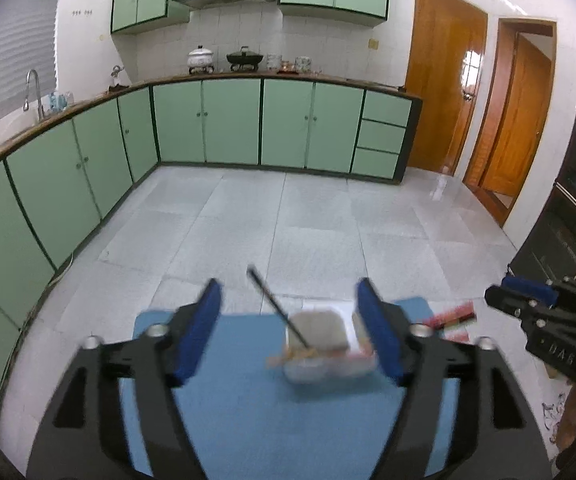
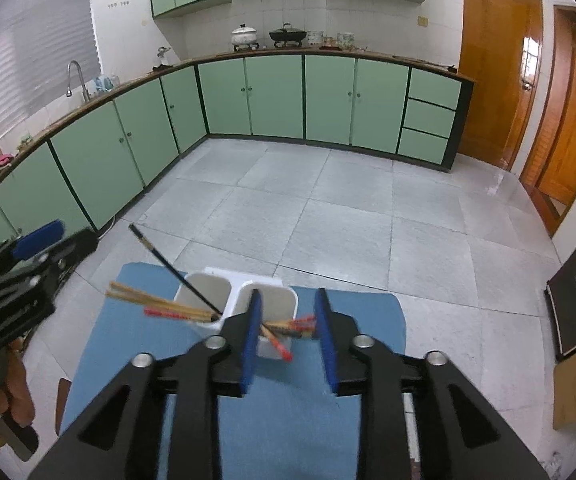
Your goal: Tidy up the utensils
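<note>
Two wrist views, both looking forward and down across a table toward the kitchen's far wall.

The left view sits near the blue rectangular cloth mat [image 1: 244,392], blurred; the right view looks from further right. Both share the white plastic two-compartment utensil holder [image 2: 204,286] and green cabinet fronts [image 1: 232,120].
</note>
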Demonstrator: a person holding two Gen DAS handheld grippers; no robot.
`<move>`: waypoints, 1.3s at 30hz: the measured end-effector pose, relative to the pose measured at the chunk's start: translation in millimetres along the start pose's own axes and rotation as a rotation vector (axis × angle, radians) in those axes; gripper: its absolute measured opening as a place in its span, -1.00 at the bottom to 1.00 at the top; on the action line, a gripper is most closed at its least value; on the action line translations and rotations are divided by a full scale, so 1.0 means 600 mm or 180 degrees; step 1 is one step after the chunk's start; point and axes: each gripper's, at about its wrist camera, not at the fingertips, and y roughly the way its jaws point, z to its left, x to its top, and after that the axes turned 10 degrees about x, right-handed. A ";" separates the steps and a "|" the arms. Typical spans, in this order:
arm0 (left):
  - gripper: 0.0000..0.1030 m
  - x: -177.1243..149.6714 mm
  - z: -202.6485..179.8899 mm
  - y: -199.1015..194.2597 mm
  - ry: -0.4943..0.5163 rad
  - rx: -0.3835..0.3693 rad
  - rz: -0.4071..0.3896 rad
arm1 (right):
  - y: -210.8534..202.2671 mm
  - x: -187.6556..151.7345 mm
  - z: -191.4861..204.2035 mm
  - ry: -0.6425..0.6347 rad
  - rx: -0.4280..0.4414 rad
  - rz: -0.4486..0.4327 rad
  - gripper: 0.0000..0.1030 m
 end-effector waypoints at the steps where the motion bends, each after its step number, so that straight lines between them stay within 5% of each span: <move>1: 0.55 -0.018 0.007 -0.012 0.0005 0.0050 0.0004 | -0.007 -0.012 0.003 0.0000 -0.0014 -0.0029 -0.12; 5: 0.72 -0.079 0.023 -0.068 0.0120 0.0168 -0.0114 | -0.037 -0.075 0.022 -0.0046 -0.0173 -0.0179 0.44; 11: 0.82 -0.174 0.059 -0.144 -0.0038 0.0108 -0.0067 | -0.080 -0.172 0.046 -0.0043 -0.0293 -0.0394 0.82; 24: 0.89 -0.356 0.098 -0.329 -0.0067 0.0383 -0.0290 | -0.251 -0.351 0.118 -0.0024 -0.0543 -0.1127 0.88; 39: 0.89 -0.499 0.115 -0.583 -0.0163 0.0632 -0.0585 | -0.448 -0.516 0.224 -0.0128 -0.0389 -0.1315 0.88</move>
